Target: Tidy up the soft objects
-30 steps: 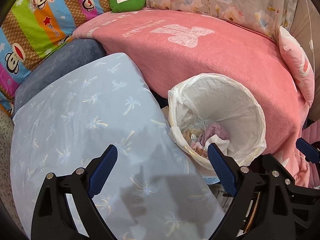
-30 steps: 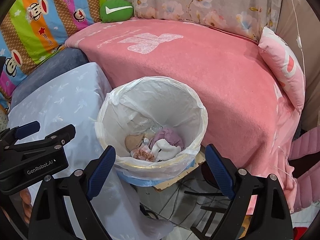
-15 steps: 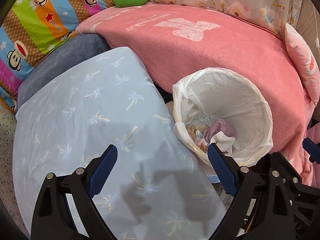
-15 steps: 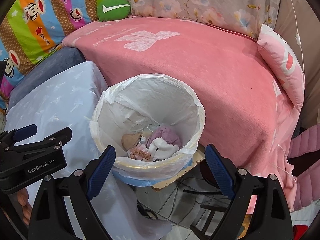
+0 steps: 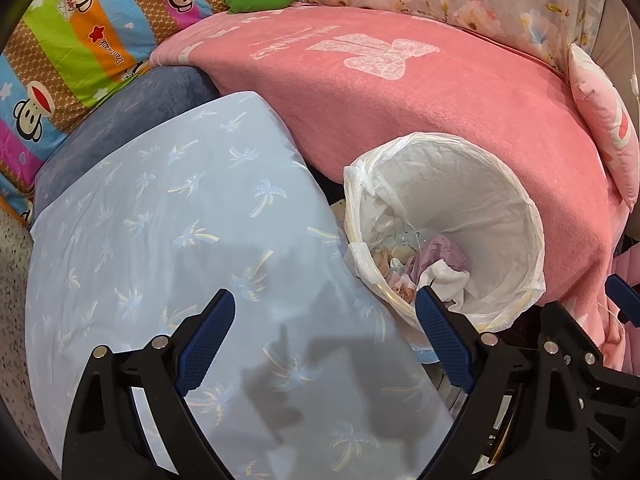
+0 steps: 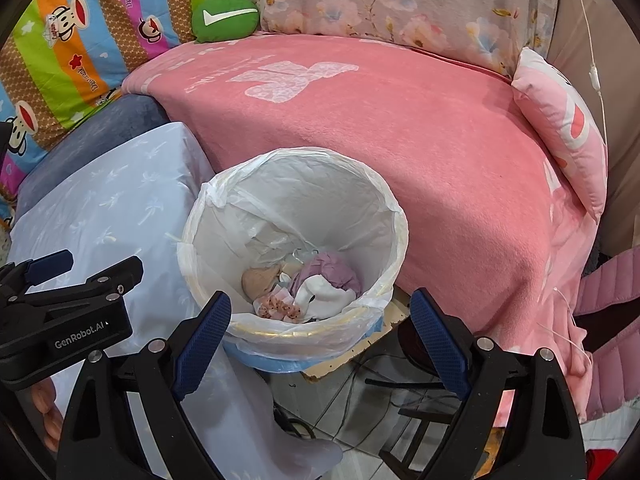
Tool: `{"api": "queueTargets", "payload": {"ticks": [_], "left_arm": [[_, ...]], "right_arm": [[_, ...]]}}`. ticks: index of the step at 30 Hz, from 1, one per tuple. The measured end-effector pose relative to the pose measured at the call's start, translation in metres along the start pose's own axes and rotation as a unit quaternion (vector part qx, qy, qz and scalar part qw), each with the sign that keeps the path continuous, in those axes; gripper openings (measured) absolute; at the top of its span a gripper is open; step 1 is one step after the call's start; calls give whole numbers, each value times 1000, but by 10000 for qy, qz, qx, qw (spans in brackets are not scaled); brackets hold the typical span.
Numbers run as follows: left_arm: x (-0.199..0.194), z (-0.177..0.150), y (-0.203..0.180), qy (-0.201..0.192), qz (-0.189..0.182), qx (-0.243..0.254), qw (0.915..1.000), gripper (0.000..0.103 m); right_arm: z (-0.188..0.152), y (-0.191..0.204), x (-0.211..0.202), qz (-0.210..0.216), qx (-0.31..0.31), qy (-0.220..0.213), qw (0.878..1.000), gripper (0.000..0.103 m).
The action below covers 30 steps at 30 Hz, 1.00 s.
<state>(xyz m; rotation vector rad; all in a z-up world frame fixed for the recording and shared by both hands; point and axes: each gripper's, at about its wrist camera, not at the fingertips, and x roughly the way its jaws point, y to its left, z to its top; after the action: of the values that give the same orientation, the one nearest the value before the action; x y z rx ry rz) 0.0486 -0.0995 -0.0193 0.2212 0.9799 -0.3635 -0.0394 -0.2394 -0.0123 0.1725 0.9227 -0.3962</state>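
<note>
Both of my grippers are spread wide with nothing between the pads. Left gripper [image 5: 324, 336] hangs over the light blue palm-print pillow [image 5: 168, 220]. Right gripper [image 6: 322, 336] hangs over the near rim of the lined bin [image 6: 394, 216]; the left tool also shows at the left edge of the right wrist view.

Progress, judging from how things lie: some soft items are already in the bin. I see a lilac cloth [image 6: 326, 270], a white sock [image 6: 324, 298], a pink-patterned small piece [image 6: 276, 304] and a tan rounded thing [image 6: 258, 280], all bunched at the bottom. The bin is only shallowly filled, so there's plenty of room.

Candidates still out:
- green cushion with a white swoosh [image 6: 224, 18], at the back corner of the pink blanket [image 6: 400, 128], well away from both grippers
- small pink pillow [image 6: 564, 132], propped on the blanket's right edge
- blue pillow, lying half over a dark blue cushion [image 5: 120, 120], just beside the bin

I can't tell which of these belong in the bin and which only need straightening. The blanket top is otherwise bare, so I'd call the job mostly done on small items and open on the cushions.

The bin pile looks limp and crumpled. The liner is thin, wrinkled plastic, folded over the rim.
</note>
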Motion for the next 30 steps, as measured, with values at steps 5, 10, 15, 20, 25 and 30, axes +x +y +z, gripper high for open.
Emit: {"api": "queueTargets", "payload": {"ticks": [5, 10, 15, 20, 25, 30], "left_arm": [[0, 0, 0, -8, 3, 17, 10000, 88], [0, 1, 1, -12, 2, 14, 10000, 88], [-1, 0, 1, -15, 4, 15, 10000, 88], [-1, 0, 1, -14, -1, 14, 10000, 88], [-2, 1, 1, -19, -5, 19, 10000, 88], [-2, 1, 1, -20, -6, 22, 10000, 88]], "right_arm": [[-1, 0, -1, 0, -6, -7, 10000, 88], [-2, 0, -1, -6, -6, -8, 10000, 88], [-2, 0, -1, -5, -9, -7, 10000, 88], [-2, 1, -2, -1, -8, -8, 10000, 88], [-2, 1, -2, -6, -7, -7, 10000, 88], [-2, 1, -3, -5, -8, -11, 10000, 88]]}}
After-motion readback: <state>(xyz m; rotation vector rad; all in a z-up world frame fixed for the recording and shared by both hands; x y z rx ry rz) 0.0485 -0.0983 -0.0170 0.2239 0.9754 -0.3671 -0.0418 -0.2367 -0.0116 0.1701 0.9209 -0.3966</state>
